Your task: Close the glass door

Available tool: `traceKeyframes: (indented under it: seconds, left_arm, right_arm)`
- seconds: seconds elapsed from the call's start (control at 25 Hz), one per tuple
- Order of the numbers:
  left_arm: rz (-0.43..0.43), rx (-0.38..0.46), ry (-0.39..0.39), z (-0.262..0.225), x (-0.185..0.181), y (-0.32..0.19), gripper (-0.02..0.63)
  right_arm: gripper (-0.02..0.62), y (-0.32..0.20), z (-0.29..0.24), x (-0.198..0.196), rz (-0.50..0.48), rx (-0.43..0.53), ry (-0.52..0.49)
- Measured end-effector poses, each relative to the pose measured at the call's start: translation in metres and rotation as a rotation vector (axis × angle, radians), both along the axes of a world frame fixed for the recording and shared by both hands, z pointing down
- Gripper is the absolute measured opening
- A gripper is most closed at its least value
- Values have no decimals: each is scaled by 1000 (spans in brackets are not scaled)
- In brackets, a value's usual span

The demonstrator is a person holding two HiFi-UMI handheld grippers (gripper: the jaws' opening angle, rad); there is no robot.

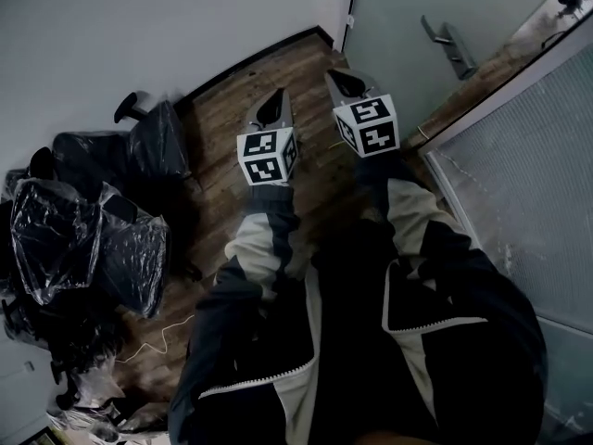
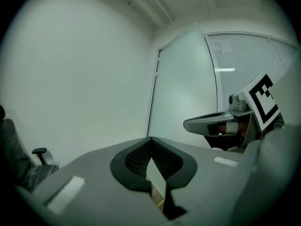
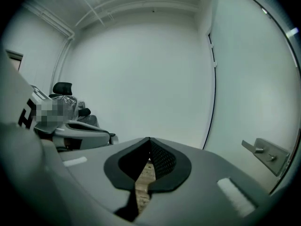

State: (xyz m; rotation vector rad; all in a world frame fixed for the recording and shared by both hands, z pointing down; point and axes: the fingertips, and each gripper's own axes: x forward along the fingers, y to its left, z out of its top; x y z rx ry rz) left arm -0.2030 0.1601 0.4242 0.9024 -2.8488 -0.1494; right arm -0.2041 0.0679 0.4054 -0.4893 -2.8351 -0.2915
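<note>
The frosted glass door [image 1: 398, 21] stands at the top right of the head view, with a metal bar handle [image 1: 451, 46] on it. My right gripper [image 1: 346, 82] points toward the door's hinge-side edge, short of the glass and well left of the handle. Its jaws are shut on nothing. My left gripper [image 1: 275, 108] hangs just to its left over the wood floor, also shut and empty. In the right gripper view my right gripper [image 3: 149, 138] faces the white wall, with the handle [image 3: 265, 155] off to the right. In the left gripper view my left gripper [image 2: 150, 138] faces the door [image 2: 183, 84].
Black office chairs wrapped in plastic [image 1: 88, 230] crowd the left side against the white wall [image 1: 139, 26]. A fixed frosted glass panel [image 1: 528, 193] runs along the right. A thin cable [image 1: 153, 341] lies on the wood floor [image 1: 232, 109].
</note>
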Motion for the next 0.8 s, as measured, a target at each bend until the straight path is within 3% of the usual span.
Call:
traceKeyframes:
  seconds: [0.24,0.52,0.68,0.8]
  left_arm:
    - [-4,-34,8,7,-70,-17,2]
    - [43,-80,-5,-6,-178,-75,2]
    - [142,-98,-34,-22,-223,-133,2]
    - [266,-93,-37,-21,-245,-184,2]
  right_arm:
    - [5,-27,4,-68,25,-23,-2]
    - [5,-95,4,-172,82,-78,-13]
    - [6,-152,-10,-215,173,-88,-35]
    - [5,-202,-7,-219,301,-95,-30]
